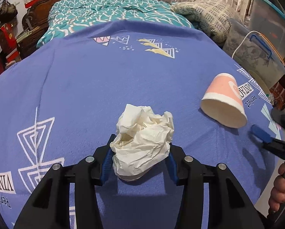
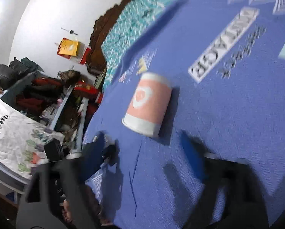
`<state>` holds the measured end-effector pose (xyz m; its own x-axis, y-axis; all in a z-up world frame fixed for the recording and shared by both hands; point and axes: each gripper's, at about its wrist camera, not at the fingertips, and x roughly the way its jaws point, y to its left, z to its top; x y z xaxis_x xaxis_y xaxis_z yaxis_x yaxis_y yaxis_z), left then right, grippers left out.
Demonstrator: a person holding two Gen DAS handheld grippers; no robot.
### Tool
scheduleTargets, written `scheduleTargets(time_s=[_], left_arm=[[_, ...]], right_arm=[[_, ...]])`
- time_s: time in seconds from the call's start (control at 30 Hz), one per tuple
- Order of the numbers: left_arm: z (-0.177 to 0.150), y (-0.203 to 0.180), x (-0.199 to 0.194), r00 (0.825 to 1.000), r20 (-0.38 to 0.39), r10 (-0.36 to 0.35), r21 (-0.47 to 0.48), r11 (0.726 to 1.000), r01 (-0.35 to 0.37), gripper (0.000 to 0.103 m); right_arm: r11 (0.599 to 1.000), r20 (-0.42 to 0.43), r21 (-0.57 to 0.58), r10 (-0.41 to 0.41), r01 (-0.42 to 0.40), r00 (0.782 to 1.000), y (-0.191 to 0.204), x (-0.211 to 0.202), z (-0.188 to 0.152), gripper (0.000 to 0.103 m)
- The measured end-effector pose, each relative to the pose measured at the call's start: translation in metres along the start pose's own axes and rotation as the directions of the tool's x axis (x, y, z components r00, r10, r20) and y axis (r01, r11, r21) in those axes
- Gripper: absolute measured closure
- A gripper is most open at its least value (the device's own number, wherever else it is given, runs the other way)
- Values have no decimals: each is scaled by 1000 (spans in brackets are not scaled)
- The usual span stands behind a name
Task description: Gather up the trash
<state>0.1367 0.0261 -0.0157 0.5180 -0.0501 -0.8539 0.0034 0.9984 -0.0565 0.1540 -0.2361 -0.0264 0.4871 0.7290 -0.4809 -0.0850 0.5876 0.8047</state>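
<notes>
A crumpled white paper wad [image 1: 142, 143] lies on the blue bedspread [image 1: 85, 87]. My left gripper [image 1: 140, 158] is closed on it, a blue pad pressing each side. A pink and white paper cup [image 1: 223, 103] lies on its side to the right, mouth toward me. In the right wrist view, which is blurred, the cup [image 2: 148, 103] lies just ahead of my right gripper [image 2: 148, 148], which is open and empty with its fingers spread wide. The right gripper also shows in the left wrist view [image 1: 264, 137], near the cup.
A teal quilt [image 1: 108, 11] and a patterned pillow [image 1: 205, 15] lie at the head of the bed. Clear plastic storage bins [image 1: 257, 53] stand to the right. Cluttered shelves [image 2: 47, 99] and a printed bag [image 2: 14, 131] stand beside the bed.
</notes>
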Motion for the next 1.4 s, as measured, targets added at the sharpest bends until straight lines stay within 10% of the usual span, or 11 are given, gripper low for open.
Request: scheduleTargets(time_s=[1.03,1.4], left_arm=[[-6,27,-4,995,66,-76,-28,997,78,56],[-7,36,-6,988,80,-133,-64,988,138,58]], right_arm=[[995,-88,-29,-101,98,991,17,75,38,27],[970,-96,-215,-138,115,986,47,97,21,84]])
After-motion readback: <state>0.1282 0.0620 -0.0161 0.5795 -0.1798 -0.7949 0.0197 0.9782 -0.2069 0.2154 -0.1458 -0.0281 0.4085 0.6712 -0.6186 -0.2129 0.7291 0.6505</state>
